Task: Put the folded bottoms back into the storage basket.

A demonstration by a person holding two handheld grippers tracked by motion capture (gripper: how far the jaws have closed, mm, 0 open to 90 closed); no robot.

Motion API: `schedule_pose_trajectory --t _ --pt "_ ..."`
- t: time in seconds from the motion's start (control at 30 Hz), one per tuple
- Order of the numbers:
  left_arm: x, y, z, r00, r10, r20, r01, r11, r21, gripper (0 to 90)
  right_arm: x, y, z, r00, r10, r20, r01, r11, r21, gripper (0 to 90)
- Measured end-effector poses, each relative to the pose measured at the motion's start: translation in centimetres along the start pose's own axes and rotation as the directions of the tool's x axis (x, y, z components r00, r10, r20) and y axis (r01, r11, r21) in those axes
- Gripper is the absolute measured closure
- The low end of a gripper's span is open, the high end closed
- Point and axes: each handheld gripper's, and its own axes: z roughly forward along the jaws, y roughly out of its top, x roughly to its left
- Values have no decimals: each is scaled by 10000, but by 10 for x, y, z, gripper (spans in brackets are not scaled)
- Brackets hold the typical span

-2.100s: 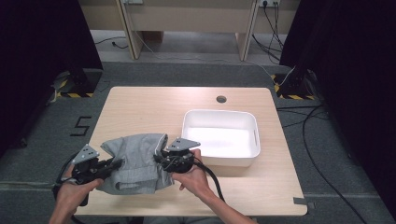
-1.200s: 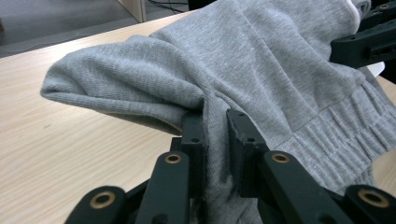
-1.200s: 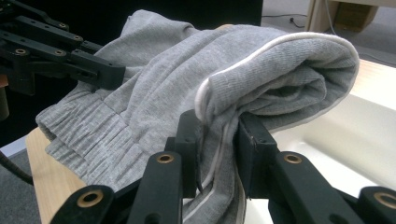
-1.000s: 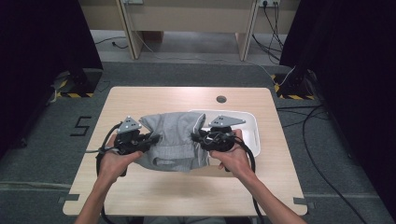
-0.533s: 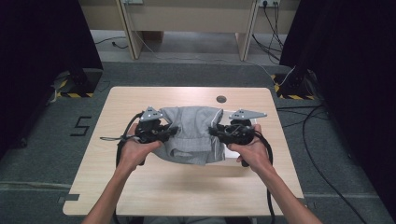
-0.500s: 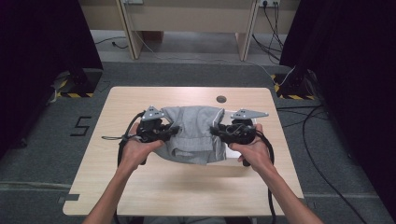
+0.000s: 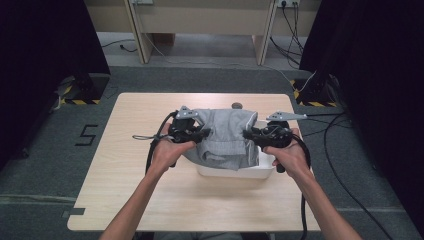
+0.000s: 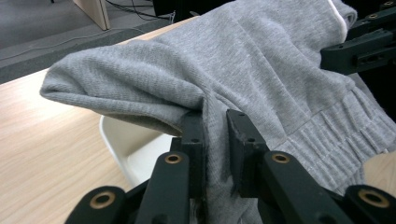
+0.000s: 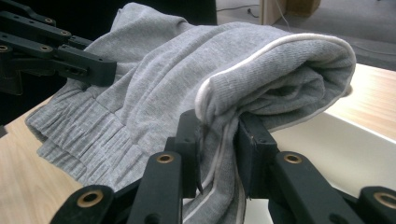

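Grey sweatpants (image 7: 223, 139), folded into a thick bundle, hang between my two grippers just above the white tub (image 7: 235, 171), which sits on the right half of the wooden table (image 7: 125, 150). I have the left gripper (image 7: 204, 134) clenched on one side of the bundle and the right gripper (image 7: 246, 134) clenched on the other; each gripper view shows cloth pinched flat between the two black jaws, so neither side can slip. Holding it at both ends keeps the fold from falling open, which one grip alone would not do. In the right gripper view a white piping stripe (image 9: 243, 56) runs along the rolled edge next to my jaws, and the ribbed waistband (image 9: 88, 135) droops lowest, toward the table. In the high view the cloth covers most of the tub, with just its near wall showing below the hem. I judge the bundle is lined up over the tub so it can go straight down into it. The sagging waistband is the part most likely to catch on the rim, so I would lower level and let go of both sides together.
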Motion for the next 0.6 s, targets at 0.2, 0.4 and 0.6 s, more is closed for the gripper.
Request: schedule_pose_trajectory --t 0.2,0.4,0.6 --pt "-5 6 17 10000 -14 77 13 9999 152 771 -14 -3 -4 9996 179 209 -182 9998 101 723" --pt "-7 8 36 9999 -86 69 83 9991 418 771 -31 -9 -3 9986 354 399 -367 9989 306 723" --pt "-7 6 50 9999 -137 14 136 9981 602 770 -43 -13 3 9973 549 479 -573 9971 506 722"
